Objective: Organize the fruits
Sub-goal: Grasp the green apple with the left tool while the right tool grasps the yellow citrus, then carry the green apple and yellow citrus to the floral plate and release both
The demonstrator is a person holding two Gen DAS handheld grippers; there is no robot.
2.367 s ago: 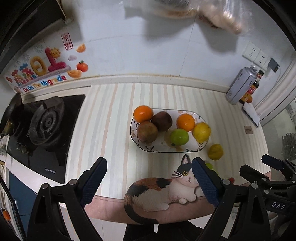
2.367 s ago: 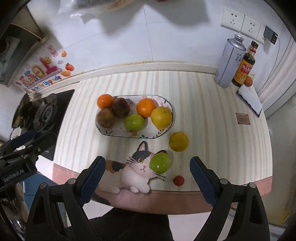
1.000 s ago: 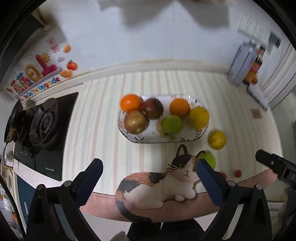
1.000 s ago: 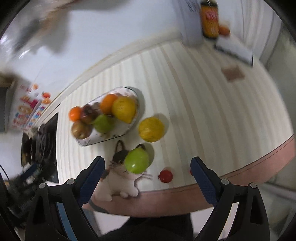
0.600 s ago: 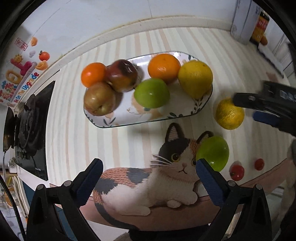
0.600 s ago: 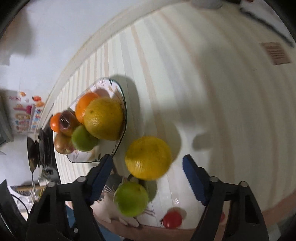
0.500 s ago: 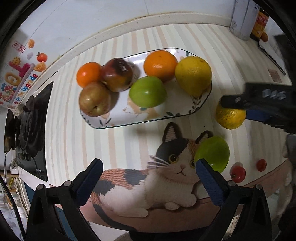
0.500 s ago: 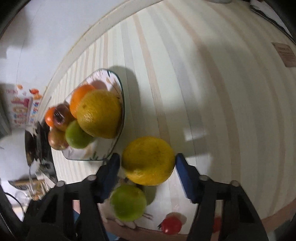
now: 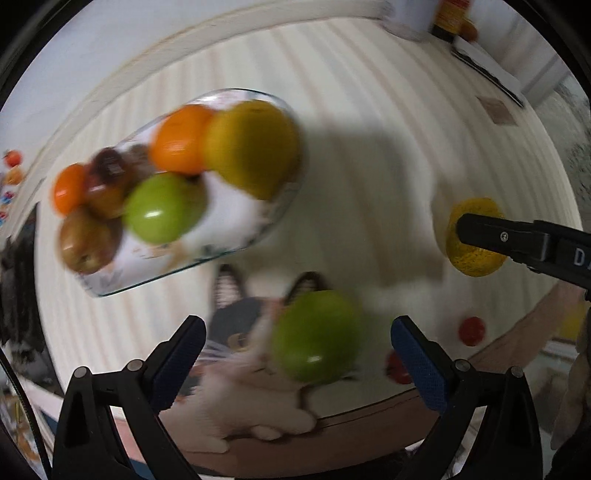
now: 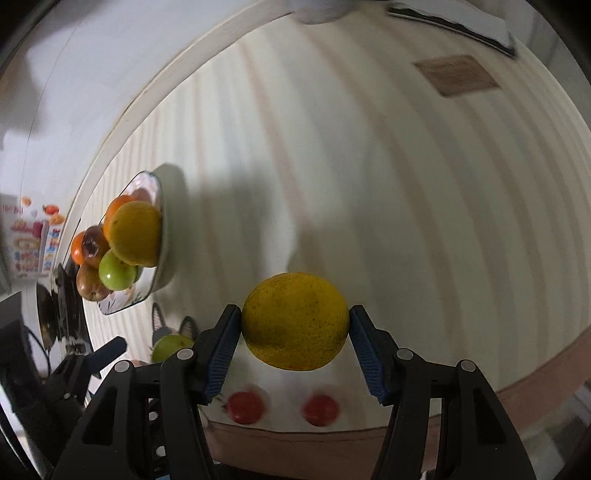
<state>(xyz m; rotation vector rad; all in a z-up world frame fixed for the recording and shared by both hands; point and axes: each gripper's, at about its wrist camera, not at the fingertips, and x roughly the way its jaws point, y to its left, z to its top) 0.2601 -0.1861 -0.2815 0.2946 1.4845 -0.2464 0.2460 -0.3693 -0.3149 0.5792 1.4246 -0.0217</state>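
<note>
A yellow citrus fruit (image 10: 295, 320) sits between my right gripper's (image 10: 295, 345) blue pads, which touch both its sides; it also shows in the left wrist view (image 9: 474, 236). My left gripper (image 9: 297, 360) is open, with a green apple (image 9: 317, 350) between its fingers on the cat picture; the apple also shows in the right wrist view (image 10: 170, 347). A patterned plate (image 9: 258, 232) holds oranges, a yellow fruit, a green apple and brownish fruits; it also shows at the left of the right wrist view (image 10: 162, 269).
Two small red fruits (image 10: 245, 406) (image 10: 320, 409) lie near the counter's front edge (image 10: 517, 376). A can and a bottle (image 9: 448, 16) stand at the back right by the wall. A gas hob (image 10: 66, 306) lies left of the plate.
My right gripper has closed in on the yellow fruit until its pads touch it. My left gripper has moved right and lower, so the green apple now lies between its fingers.
</note>
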